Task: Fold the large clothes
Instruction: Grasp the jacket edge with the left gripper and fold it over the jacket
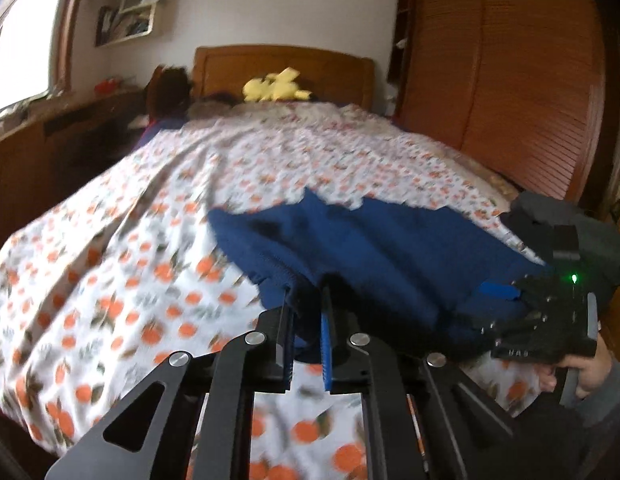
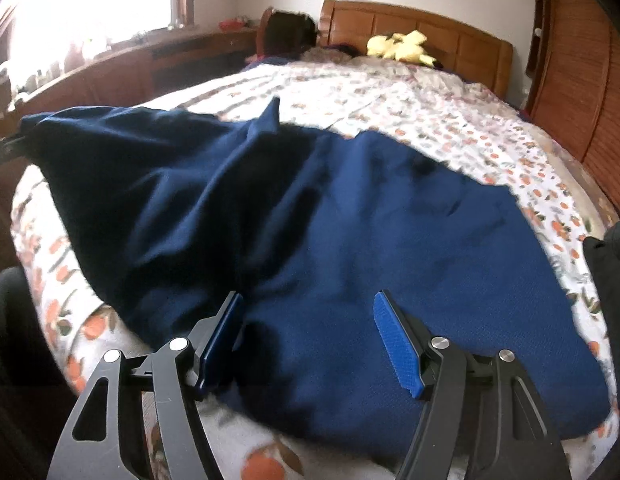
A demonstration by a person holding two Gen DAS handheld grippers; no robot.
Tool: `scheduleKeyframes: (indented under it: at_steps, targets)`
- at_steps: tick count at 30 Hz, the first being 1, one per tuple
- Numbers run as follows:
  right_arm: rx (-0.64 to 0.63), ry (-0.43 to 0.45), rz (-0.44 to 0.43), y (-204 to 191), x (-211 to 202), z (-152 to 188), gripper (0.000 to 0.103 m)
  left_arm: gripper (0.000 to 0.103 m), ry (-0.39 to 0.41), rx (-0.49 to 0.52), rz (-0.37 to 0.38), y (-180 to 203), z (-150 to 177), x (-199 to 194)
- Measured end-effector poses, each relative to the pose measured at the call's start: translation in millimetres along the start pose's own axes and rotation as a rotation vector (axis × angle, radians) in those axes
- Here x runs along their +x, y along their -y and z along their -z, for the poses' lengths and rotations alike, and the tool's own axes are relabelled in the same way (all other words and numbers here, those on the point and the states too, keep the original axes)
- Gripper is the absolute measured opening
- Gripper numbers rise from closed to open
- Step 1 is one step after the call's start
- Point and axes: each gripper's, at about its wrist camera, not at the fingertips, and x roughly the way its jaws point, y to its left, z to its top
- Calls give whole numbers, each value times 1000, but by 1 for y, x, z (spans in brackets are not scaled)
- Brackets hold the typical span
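A large navy blue garment (image 2: 350, 240) lies spread on the bed; it also shows in the left wrist view (image 1: 370, 248). My left gripper (image 1: 306, 300) is shut on a bunched edge of the garment and holds it lifted above the bedspread. My right gripper (image 2: 310, 320) is open, jaws wide apart, hovering just over the near part of the garment. It also shows at the right of the left wrist view (image 1: 502, 292), held in a hand. The garment's left end rises toward the left gripper in the right wrist view.
The bed carries a white bedspread with an orange fruit print (image 1: 130, 260). A wooden headboard (image 1: 282, 68) and a yellow plush toy (image 1: 274, 86) are at the far end. A wooden wardrobe (image 1: 510, 80) stands right; a dark garment (image 1: 550, 216) lies at the bed's right edge.
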Motion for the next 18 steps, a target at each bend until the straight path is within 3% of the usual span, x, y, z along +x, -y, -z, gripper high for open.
scheduleKeyframes:
  at_steps: [10,14,18]
  targets:
    - [42,87,82,74,-76,11,65,8,88,133,122,124,-79,17]
    - [67,104,103,105,-98,21,65,8,84,188,191,189,-96,36]
    - [94,123,122,124,-112,30,65,8,50,246,219,241,-93,57]
